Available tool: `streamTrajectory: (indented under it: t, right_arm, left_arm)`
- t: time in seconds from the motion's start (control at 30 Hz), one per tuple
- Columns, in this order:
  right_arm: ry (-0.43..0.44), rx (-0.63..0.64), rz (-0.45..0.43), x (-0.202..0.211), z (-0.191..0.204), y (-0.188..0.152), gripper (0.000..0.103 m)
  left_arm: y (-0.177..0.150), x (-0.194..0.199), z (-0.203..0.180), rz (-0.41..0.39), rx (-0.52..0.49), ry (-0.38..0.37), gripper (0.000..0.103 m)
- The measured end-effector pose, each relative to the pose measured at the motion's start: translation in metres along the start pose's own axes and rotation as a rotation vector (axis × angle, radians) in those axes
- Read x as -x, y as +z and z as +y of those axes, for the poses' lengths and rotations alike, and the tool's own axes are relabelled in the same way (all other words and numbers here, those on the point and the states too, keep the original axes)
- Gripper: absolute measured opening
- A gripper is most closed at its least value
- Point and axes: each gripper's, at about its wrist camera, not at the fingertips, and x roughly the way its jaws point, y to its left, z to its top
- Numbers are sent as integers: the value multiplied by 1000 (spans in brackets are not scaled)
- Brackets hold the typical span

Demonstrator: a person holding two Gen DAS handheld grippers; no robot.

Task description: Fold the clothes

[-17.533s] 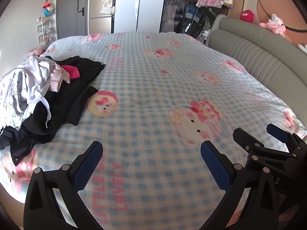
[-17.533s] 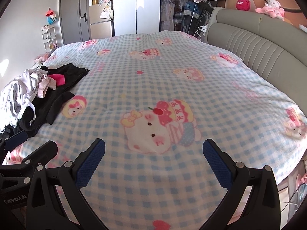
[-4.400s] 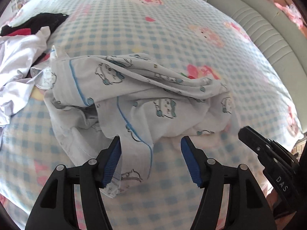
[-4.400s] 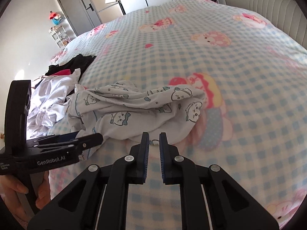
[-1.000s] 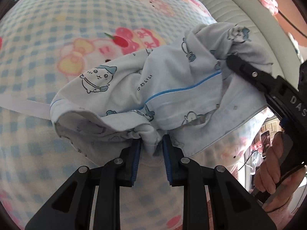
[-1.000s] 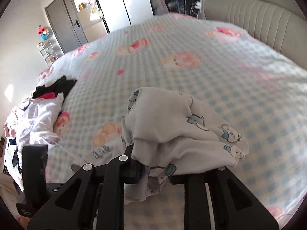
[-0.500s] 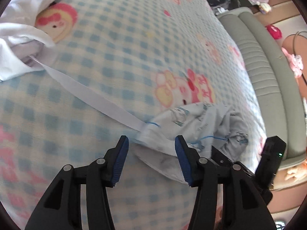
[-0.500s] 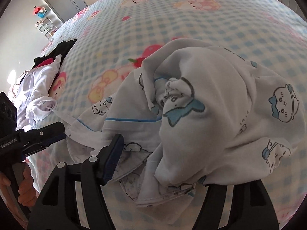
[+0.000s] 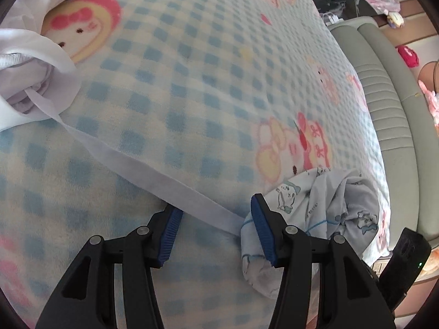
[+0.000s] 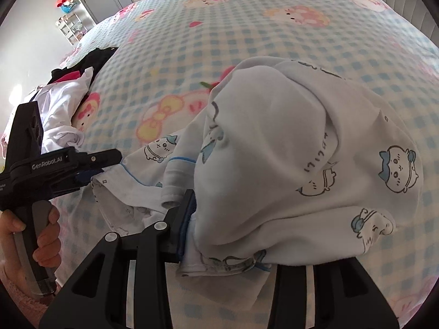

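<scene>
White cotton printed with small blue cartoon animals makes up the crumpled garment (image 10: 301, 148), which is heaped on the blue-and-white checked bedspread (image 10: 274, 22) and fills the centre and 3 o'clock side of the right wrist view. The right gripper (image 10: 236, 219) is buried under it: only the left finger with its blue pad (image 10: 186, 219) is seen, at 6 o'clock, pressed against the cloth, while the other finger is covered, so it cannot be told whether the fabric is clamped. In the left wrist view the left gripper (image 9: 214, 233) is held with its jaws moderately wide and nothing between the pads. The garment (image 9: 323, 208) is bunched at 4 o'clock of that gripper, touching the outer side of its right finger. A long white fabric strap (image 9: 131, 159) is stretched from the garment's edge, across the gap just ahead of the fingertips, toward a pile of white clothes (image 9: 30, 63) at 10 o'clock. A grey padded headboard (image 9: 395, 104) is seen at 2 o'clock.
</scene>
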Motion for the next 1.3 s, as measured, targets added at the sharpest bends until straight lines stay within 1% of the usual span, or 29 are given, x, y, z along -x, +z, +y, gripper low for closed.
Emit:
streamTrajectory:
  t: [0.07, 0.13, 0.2, 0.23, 0.27, 0.3, 0.43, 0.5, 0.6, 0.7, 0.77, 0.83, 0.87, 0.93, 1.0, 1.03, 1.07, 1.1, 1.13, 1.17, 1.2, 1.27, 1.3]
  right_arm:
    - [14, -4, 1, 1, 0, 2, 40]
    - [28, -7, 1, 2, 1, 4, 44]
    - [25, 10, -2, 2, 6, 7, 47]
    - [9, 31, -5, 1, 9, 7, 47]
    - [-7, 53, -7, -1, 13, 8, 47]
    - [-18, 68, -9, -2, 16, 9, 47]
    - [-34, 107, -18, -7, 25, 15, 47]
    - [-23, 119, -36, -5, 32, 20, 47]
    - [1, 139, -62, -1, 46, 28, 46]
    - [12, 167, -66, -2, 61, 33, 45]
    - [22, 166, -56, -4, 66, 33, 45]
    - [33, 160, -45, -6, 69, 32, 46]
    - [34, 162, -41, -6, 70, 31, 47]
    - [22, 168, -39, -5, 69, 28, 47]
    - [15, 162, -35, -4, 65, 26, 47]
    - [14, 154, -32, -3, 62, 25, 49]
    - [14, 143, -29, -3, 59, 25, 50]
    - [8, 131, -25, -3, 57, 24, 51]
    - [-1, 119, -20, -3, 54, 23, 53]
    - [-14, 109, -16, -3, 52, 21, 54]
    - [-30, 103, -14, -2, 49, 18, 57]
    - [-59, 98, -6, -1, 44, 10, 61]
    - [-73, 95, 1, -1, 40, 6, 62]
  left_arm:
    - [6, -3, 0, 3, 21, -20, 51]
    - [9, -3, 0, 3, 32, -17, 43]
    - [11, -2, -2, -10, 21, 18, 21]
    - [12, -1, -3, -17, 15, 38, 18]
    - [13, 1, -3, -27, 12, 52, 10]
    - [13, 4, -2, -39, 11, 65, 6]
    - [18, 27, 9, -103, -12, 110, 4]
    - [24, 42, 18, -123, -37, 152, 4]
    - [40, 71, 41, -187, -56, 263, 4]
    - [54, 108, 77, -261, 30, 313, 4]
    - [60, 137, 98, -344, 92, 375, 4]
    - [66, 168, 116, -423, 127, 436, 4]
    - [71, 182, 124, -450, 146, 465, 4]
    - [77, 203, 137, -478, 159, 516, 4]
    - [81, 204, 145, -408, 145, 498, 5]
    - [78, 199, 147, -366, 146, 492, 6]
    - [72, 193, 148, -326, 151, 488, 13]
    - [63, 185, 144, -299, 132, 497, 27]
    - [50, 178, 137, -288, 97, 491, 34]
    - [37, 170, 129, -278, 66, 468, 49]
    - [25, 163, 121, -262, 43, 446, 56]
    - [2, 148, 104, -229, 8, 416, 56]
    - [-7, 142, 96, -215, 8, 407, 56]
